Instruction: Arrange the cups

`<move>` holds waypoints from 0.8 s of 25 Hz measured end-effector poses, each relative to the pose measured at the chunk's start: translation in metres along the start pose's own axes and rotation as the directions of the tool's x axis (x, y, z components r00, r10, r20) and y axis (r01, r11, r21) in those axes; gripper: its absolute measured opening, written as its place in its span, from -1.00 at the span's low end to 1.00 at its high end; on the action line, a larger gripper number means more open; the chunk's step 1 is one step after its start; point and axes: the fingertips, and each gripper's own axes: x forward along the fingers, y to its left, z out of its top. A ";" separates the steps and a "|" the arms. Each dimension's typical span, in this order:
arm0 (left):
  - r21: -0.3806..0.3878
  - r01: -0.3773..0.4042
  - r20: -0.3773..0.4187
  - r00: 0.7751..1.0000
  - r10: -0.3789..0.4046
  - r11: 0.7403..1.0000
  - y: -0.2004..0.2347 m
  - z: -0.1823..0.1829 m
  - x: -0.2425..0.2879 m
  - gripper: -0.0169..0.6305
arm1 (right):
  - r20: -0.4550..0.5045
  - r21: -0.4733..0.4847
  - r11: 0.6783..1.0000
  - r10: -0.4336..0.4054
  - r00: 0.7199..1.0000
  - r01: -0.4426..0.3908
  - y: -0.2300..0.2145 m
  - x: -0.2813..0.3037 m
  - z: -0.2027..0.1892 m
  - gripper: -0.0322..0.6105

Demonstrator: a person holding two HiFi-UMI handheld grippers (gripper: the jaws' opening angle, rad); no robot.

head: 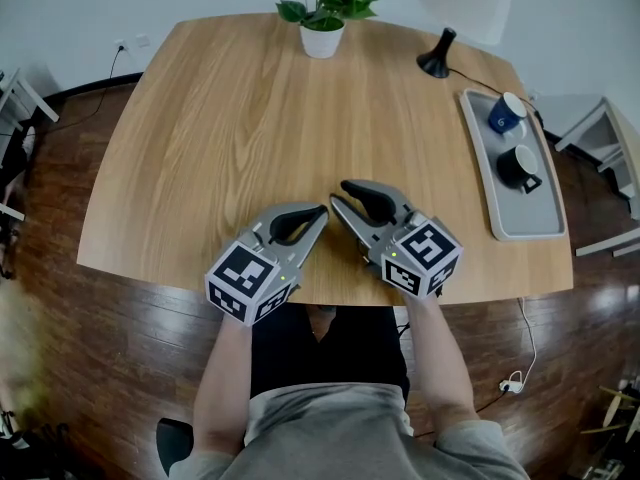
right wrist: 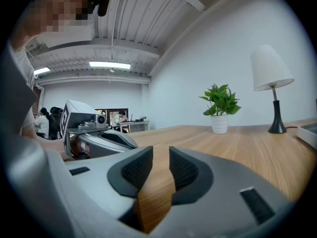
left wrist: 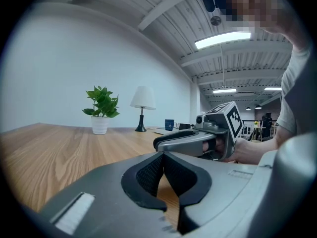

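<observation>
Parked at the table's (head: 220, 138) near edge: left gripper (head: 320, 211) pressed together, right gripper (head: 338, 200) parted by a slit, both empty. Far right, on the tray (head: 520, 218) — blue cup (head: 508, 114) and black cup (head: 518, 165), upright. Looked equally like cups already arranged or awaiting pickup.

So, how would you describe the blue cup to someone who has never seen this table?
On the wooden table, find the grey tray along the right edge. The blue cup stands at the tray's far end, nearest the lamp; its only neighbour there is a black cup.
</observation>
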 end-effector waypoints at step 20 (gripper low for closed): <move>0.002 -0.013 0.006 1.000 0.013 1.000 0.001 0.001 -0.002 -0.92 | 0.001 0.008 1.000 -0.006 1.000 0.006 0.000 0.000 -0.001 -0.59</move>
